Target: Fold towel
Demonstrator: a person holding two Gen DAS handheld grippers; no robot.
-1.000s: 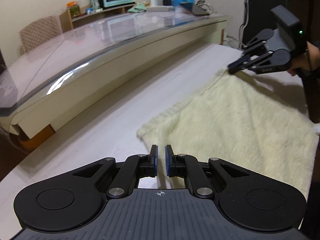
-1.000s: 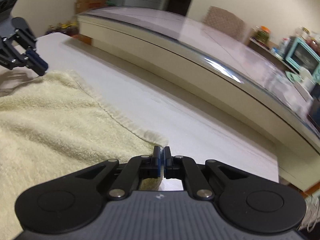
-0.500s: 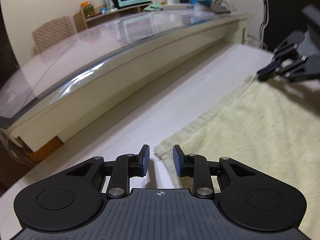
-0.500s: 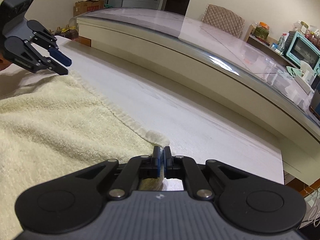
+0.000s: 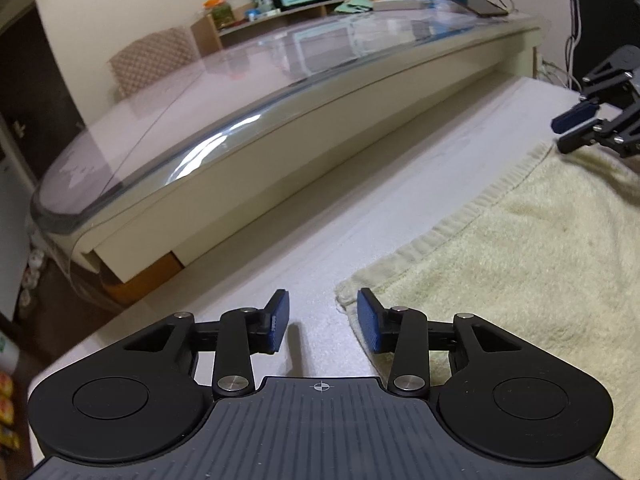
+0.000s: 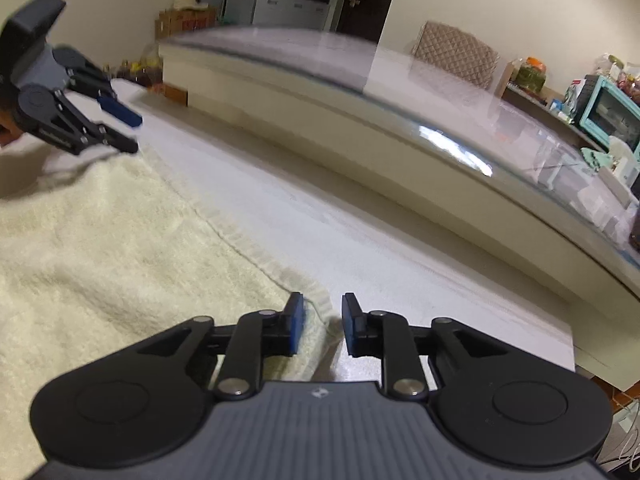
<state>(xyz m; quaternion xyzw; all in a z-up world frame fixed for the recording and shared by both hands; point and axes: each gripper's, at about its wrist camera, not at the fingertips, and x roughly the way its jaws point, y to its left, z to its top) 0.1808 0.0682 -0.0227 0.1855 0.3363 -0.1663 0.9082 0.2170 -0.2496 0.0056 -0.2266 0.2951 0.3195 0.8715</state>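
No writing, brand, number or sign can be read in either view. The packets at the far left edge of the left wrist view (image 5: 8,412) and the jars and boxes on the shelf beside the toaster oven (image 6: 610,114) are too small and blurred to make out.

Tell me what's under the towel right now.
The towel lies flat on the white table, whose bare surface shows along its hemmed edge. Whether anything else lies beneath cannot be seen; the cloth covers it, showing no obvious bulge.
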